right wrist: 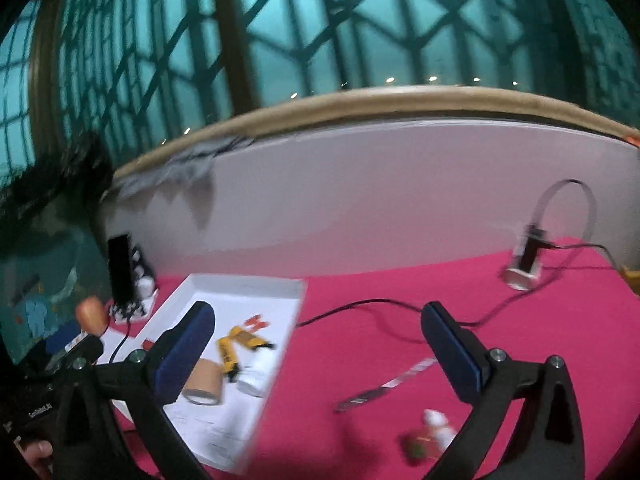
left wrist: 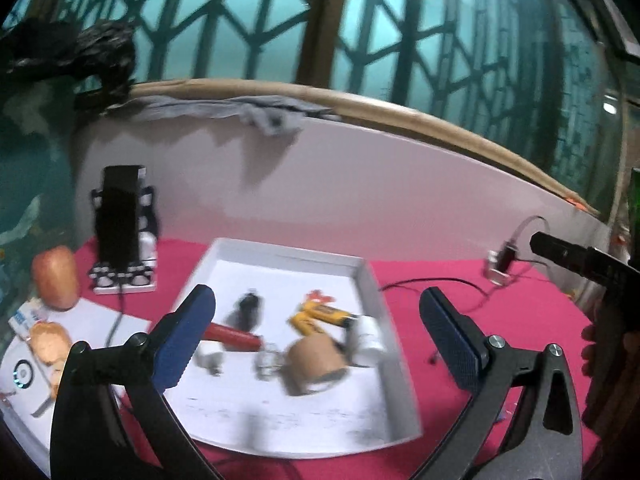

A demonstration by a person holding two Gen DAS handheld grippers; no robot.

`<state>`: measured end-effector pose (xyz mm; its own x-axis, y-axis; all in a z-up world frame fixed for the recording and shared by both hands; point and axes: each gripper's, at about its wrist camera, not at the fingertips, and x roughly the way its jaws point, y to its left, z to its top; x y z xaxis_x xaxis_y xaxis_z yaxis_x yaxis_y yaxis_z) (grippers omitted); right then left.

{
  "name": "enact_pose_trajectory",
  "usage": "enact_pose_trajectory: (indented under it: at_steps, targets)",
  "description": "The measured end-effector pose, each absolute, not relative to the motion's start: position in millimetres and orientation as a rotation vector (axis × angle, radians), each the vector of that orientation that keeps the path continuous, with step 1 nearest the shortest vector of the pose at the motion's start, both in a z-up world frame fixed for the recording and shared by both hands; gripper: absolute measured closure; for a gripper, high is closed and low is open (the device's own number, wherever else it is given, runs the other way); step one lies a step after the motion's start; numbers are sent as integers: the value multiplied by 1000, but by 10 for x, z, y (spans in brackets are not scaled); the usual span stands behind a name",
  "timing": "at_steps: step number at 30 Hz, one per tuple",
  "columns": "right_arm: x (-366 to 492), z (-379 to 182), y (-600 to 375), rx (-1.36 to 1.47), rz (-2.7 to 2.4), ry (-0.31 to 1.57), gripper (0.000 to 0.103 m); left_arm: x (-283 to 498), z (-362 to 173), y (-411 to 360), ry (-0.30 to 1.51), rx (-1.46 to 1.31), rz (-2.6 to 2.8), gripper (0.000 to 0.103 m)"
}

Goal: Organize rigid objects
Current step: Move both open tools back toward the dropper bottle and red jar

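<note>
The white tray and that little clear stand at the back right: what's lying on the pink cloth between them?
Only a black cable on the cloth between white tray and clear stand, clearest in the right wrist view.

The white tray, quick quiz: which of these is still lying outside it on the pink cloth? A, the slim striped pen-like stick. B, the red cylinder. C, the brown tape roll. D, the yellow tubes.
A: in the right wrist view the striped pen-like stick lies on the pink cloth to the right of the white tray, while the brown tape roll, the yellow tubes and the red cylinder all sit inside the tray.
</note>
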<state>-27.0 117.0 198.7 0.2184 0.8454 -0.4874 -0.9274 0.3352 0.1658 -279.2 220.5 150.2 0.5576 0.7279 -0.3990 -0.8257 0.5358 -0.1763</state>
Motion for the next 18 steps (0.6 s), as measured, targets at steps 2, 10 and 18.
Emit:
enact_pose_trajectory:
  at_steps: [2,10,18]
  targets:
    - [-83,1901,951,-185,1196,579,0,-2670,1502,2113,307,-348,904,0]
    - [311,1123,633,-323,1060,725,0,-2005,1148,1773,487,-312,726,0]
    - [535,768,853,-376,1030,788,0,-1548,712,1447,663,-277,580,0]
